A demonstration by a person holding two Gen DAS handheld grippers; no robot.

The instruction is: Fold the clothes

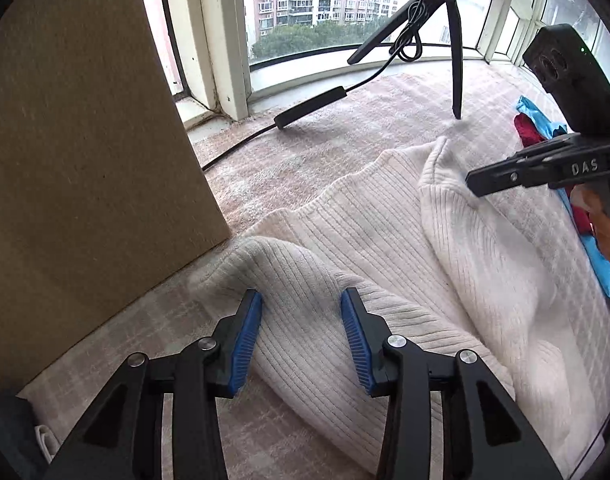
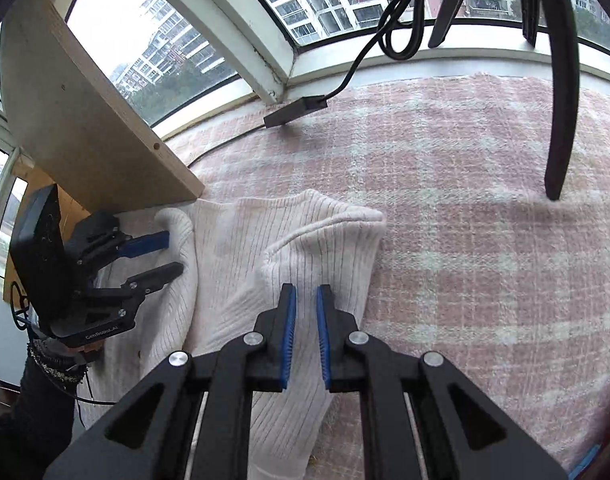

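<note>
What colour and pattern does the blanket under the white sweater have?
The blanket is pink with a pale white check; the right wrist view shows it best.

One white sweater (image 1: 385,240) is seen, on one pink blanket (image 1: 325,140). Two grippers are counted: left gripper (image 1: 301,300), right gripper (image 2: 305,292). One tripod (image 1: 453,20), one board (image 1: 85,140).

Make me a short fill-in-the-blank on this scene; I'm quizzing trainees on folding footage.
1. The cream ribbed knit sweater lies on a pink and white ____ blanket.
2. The left gripper's jaws stand ____.
3. The right gripper's pads are coloured ____.

Missing words: checked; open; blue
</note>
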